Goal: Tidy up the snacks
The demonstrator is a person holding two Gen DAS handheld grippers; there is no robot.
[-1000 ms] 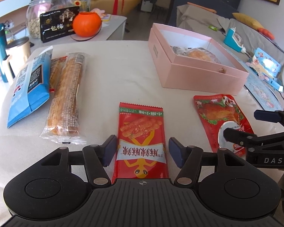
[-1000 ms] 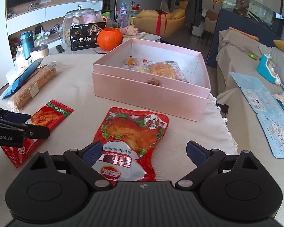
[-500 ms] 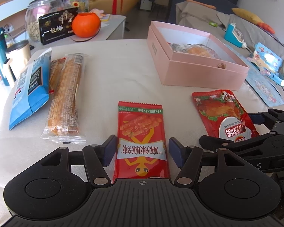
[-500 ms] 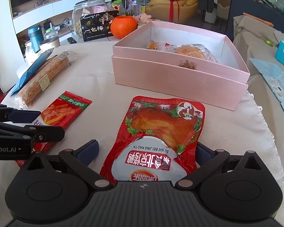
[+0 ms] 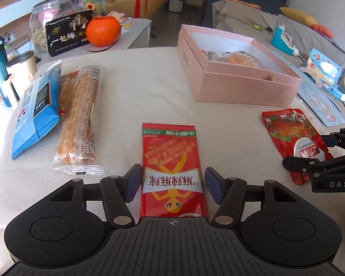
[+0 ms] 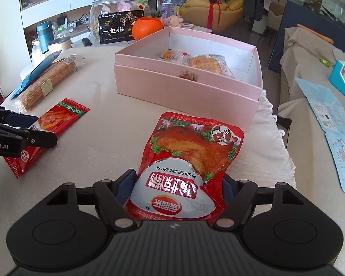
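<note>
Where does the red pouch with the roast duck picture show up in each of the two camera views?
Left wrist view: the roast duck pouch lies at the right edge, partly behind the right hand-held gripper.
Right wrist view: it fills the lower middle, its near end between that closing hand-held gripper's fingers.
Shared landmark: the pink box, beyond the pouch in both views.

Bright daylight fills both pictures, sharp and clear. The edges bend round and the corners go dark. Shiny red duck packet (image 6: 190,161) glints
</note>
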